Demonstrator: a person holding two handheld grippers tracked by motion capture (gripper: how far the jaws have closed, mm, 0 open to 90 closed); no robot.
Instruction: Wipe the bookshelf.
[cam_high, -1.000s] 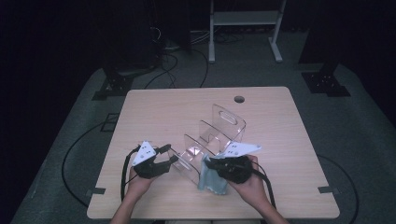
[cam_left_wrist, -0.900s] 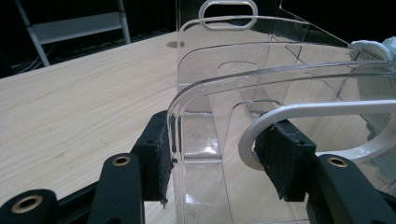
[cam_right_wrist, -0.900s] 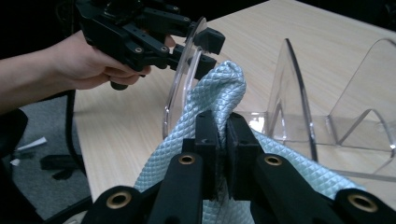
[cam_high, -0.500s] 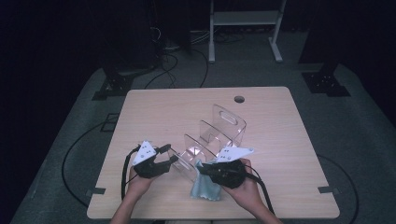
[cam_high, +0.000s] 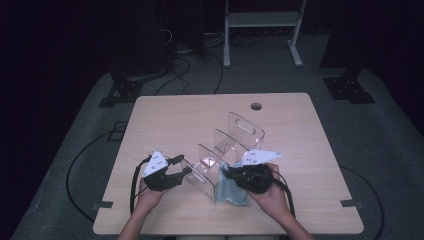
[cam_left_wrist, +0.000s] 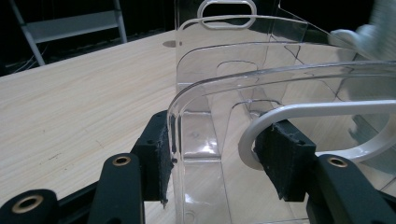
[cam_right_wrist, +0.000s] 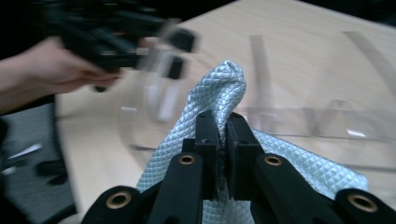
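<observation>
High view: the clear acrylic file rack sits mid-table toward the near edge, and the left gripper has hold of its nearest divider. The right gripper carries a pale blue quilted cloth hanging down right at the rack's near end.

Left gripper view: the jaws are partly closed, pads pressing the rack's end panel from both sides, so it's pinned steady. A white curved handle-like piece sits against the right pad, can't tell what it belongs to.

Right gripper view: jaws pinched nearly flat together on a bunched fold of the cloth, with the rack blurry behind.

Looks to me like the loading step: next, lift the cloth over a slot and lower it between 2 dividers while the left one braces.
</observation>
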